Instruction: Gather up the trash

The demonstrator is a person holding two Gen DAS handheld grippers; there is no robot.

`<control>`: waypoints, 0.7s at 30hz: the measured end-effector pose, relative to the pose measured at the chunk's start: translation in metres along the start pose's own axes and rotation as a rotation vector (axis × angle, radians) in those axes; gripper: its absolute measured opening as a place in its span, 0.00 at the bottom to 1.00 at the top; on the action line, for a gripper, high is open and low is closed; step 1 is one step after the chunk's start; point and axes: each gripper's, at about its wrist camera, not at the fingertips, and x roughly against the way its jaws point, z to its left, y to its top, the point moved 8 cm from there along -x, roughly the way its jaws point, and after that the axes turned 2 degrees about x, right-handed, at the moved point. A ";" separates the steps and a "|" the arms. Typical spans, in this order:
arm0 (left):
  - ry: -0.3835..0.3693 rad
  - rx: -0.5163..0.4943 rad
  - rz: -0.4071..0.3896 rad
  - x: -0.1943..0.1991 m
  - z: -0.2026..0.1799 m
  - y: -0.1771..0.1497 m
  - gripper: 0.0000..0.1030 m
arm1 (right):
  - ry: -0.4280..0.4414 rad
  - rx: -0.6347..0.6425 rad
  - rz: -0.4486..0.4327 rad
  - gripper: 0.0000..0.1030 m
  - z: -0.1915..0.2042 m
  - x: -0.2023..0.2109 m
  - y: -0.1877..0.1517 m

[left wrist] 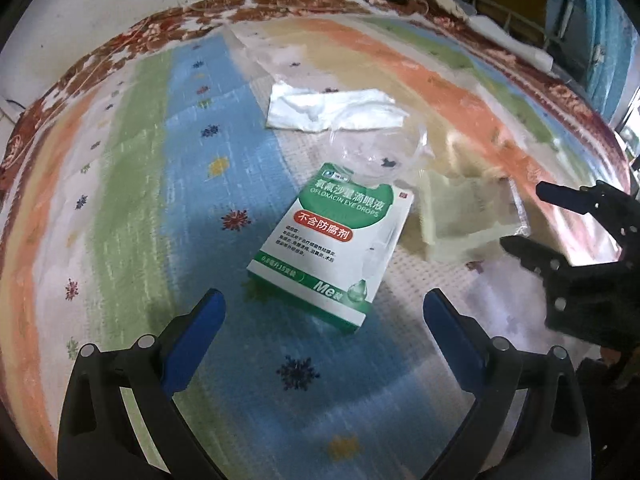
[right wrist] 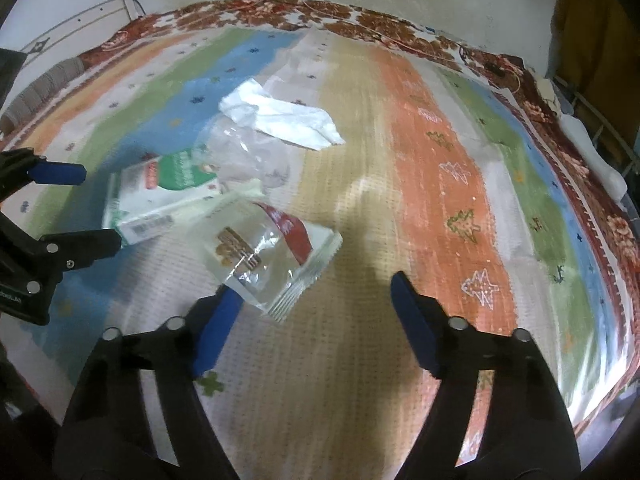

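Left wrist view: left gripper (left wrist: 322, 312) has jaws wide, nothing between the pads, hanging just near of the green-and-white eye drops box (left wrist: 334, 249), which lies flat on the striped blanket (left wrist: 168, 168). Clear plastic cup (left wrist: 378, 152) touches the box's far end; white tissue (left wrist: 332, 110) lies just beyond the cup. Pale wrapper (left wrist: 464, 216) sits right of the box, close beside it. Right gripper (left wrist: 520, 220) comes in from the right edge, its 2 black fingers spread on either side of the wrapper's right end, contact not clear. Right wrist view: right gripper (right wrist: 312, 292) is part open, no grip; the snack wrapper (right wrist: 276, 256) lies toward its left finger, whose pad (right wrist: 218, 328) meets the wrapper's near corner. Box (right wrist: 160, 196) is left and far of the wrapper, cup (right wrist: 248, 152) and tissue (right wrist: 280, 116) farther back. Left gripper (right wrist: 100, 204) enters at the left edge, fingers apart around the box's left end.
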 end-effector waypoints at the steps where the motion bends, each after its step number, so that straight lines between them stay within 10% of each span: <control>1: -0.010 -0.006 0.000 -0.003 -0.002 0.001 0.94 | -0.004 -0.005 0.001 0.55 -0.002 -0.001 0.000; 11: -0.033 -0.065 -0.008 -0.025 0.007 0.002 0.94 | -0.010 -0.074 0.020 0.08 -0.026 -0.006 -0.002; 21: -0.106 -0.062 -0.093 -0.029 0.000 0.005 0.77 | 0.011 -0.122 0.032 0.04 -0.036 -0.009 -0.003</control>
